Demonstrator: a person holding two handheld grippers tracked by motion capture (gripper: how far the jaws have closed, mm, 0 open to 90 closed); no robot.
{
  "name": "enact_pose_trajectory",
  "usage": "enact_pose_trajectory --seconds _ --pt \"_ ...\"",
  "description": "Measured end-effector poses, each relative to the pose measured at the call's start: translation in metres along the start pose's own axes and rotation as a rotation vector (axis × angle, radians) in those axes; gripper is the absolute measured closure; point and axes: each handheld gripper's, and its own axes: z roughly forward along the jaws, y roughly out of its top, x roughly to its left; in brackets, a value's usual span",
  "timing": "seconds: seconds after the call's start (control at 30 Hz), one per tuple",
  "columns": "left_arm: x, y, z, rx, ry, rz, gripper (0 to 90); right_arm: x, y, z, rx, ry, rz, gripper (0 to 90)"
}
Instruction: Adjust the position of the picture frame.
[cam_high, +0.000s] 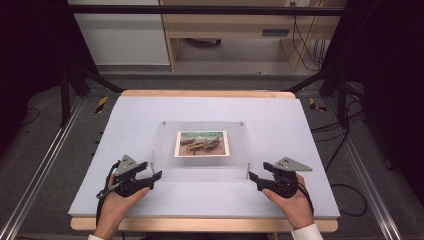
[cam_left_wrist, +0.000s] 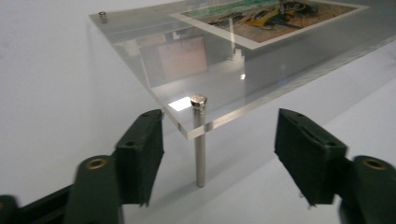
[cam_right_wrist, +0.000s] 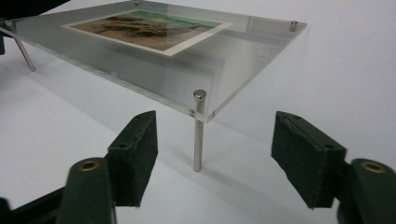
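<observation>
The clear acrylic photo frame (cam_high: 200, 147), with a landscape print (cam_high: 202, 143) sandwiched in it, stood on its metal standoff legs near the middle of the grey tabletop (cam_high: 280, 200); the left gripper (cam_high: 151, 176) sat at its near left corner and the right gripper (cam_high: 253, 176) at its near right corner, each with its fingers apart and straddling a corner leg (cam_left_wrist: 200, 140) without touching it. Judging by this, the frame seemed already set down and released, though whether any further step was left could not be told; both grippers had yet to draw clear.

Picture (cam_high: 202, 143) inside frame (cam_high: 165, 150) on table (cam_high: 300, 130)
</observation>
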Motion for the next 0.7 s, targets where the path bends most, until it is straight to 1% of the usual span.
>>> enact_pose_trajectory --seconds 0.1,0.13,0.17,0.2,0.27,0.3,0.37,0.43,0.47,0.5,0.53,0.6,0.7 --pt "-0.001 0.002 -0.002 -0.015 0.01 -0.007 21.1 0.001 0.004 -0.002 -0.022 -0.006 -0.005 25.5" --pt "-0.002 0.003 -0.003 -0.022 0.01 -0.011 19.5 0.002 0.006 -0.002 -0.026 -0.016 -0.003 24.9" --pt "-0.002 0.004 -0.004 -0.026 0.015 -0.009 17.8 0.002 0.009 -0.003 -0.039 -0.023 -0.004 24.2" --pt "-0.003 0.005 -0.006 -0.032 0.023 0.003 16.0 0.002 0.011 -0.004 -0.05 -0.031 -0.003 22.9" --pt "-0.003 0.009 -0.009 -0.052 0.014 0.0 13.7 0.0 0.017 -0.003 -0.057 -0.042 0.001 21.1" --pt "-0.003 0.011 -0.01 -0.059 0.012 0.0 13.3 -0.001 0.02 -0.002 -0.055 -0.044 0.001 20.3" --pt "-0.002 0.017 -0.01 -0.069 0.027 -0.009 13.2 -0.003 0.028 0.0 -0.052 -0.043 -0.008 18.8" --pt "0.001 0.024 -0.007 -0.072 0.02 -0.049 13.3 -0.004 0.036 0.003 -0.048 -0.034 -0.011 18.9" --pt "0.002 0.026 -0.005 -0.068 0.021 -0.06 13.7 -0.004 0.042 0.006 -0.041 -0.03 -0.017 19.7" --pt "0.004 0.029 -0.003 -0.059 0.027 -0.063 14.5 -0.004 0.046 0.008 -0.028 -0.032 -0.018 21.0" --pt "0.005 0.032 0.0 -0.053 0.034 -0.058 15.2 -0.004 0.051 0.011 -0.018 -0.033 -0.027 22.9" --pt "0.008 0.038 0.006 -0.041 0.037 -0.048 16.4 -0.004 0.059 0.018 -0.004 -0.017 -0.031 25.9" --pt "0.012 0.042 0.013 -0.039 0.028 -0.057 17.7 -0.005 0.065 0.029 0.012 -0.002 -0.014 27.1"
